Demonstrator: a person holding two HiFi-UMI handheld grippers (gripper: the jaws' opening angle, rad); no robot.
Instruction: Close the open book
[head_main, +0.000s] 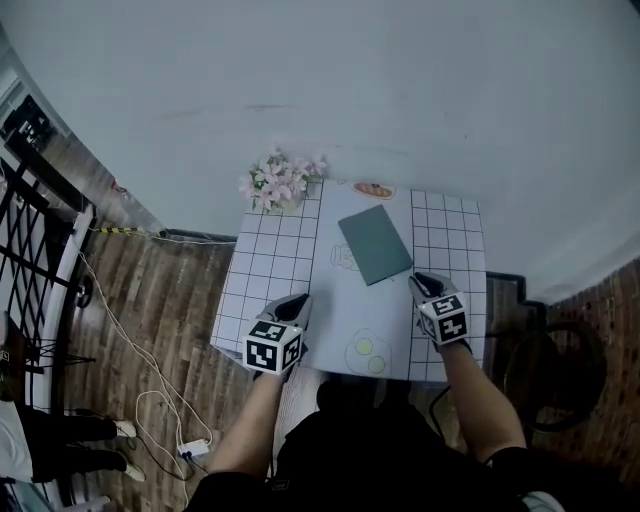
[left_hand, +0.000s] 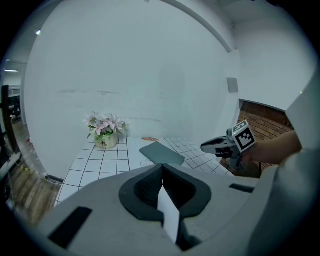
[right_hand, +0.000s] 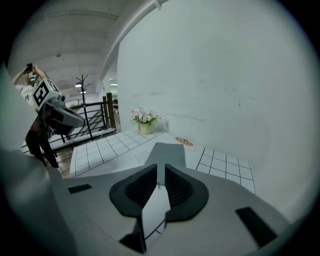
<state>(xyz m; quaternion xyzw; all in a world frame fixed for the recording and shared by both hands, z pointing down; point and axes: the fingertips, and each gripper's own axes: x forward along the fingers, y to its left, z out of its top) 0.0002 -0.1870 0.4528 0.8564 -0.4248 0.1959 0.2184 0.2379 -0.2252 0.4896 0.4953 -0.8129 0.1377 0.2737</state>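
Observation:
A dark green book (head_main: 375, 243) lies closed and flat on the white mat at the table's middle; it also shows as the book (left_hand: 161, 153) and the book (right_hand: 167, 152) in the two gripper views. My left gripper (head_main: 298, 303) hovers over the table's near left, its jaws together and empty (left_hand: 162, 166). My right gripper (head_main: 420, 284) hangs at the near right, just short of the book's near corner. Only a narrow slit parts its jaws (right_hand: 158, 167), and nothing is between them. Each gripper sees the other: right gripper (left_hand: 212, 146), left gripper (right_hand: 75, 120).
The grid-patterned table (head_main: 260, 270) stands against a white wall. A pot of pink flowers (head_main: 280, 182) and a small orange dish (head_main: 373, 190) sit at its far edge. A black railing (head_main: 30, 230) and floor cables (head_main: 150, 400) are at the left, a dark chair (head_main: 560, 370) at the right.

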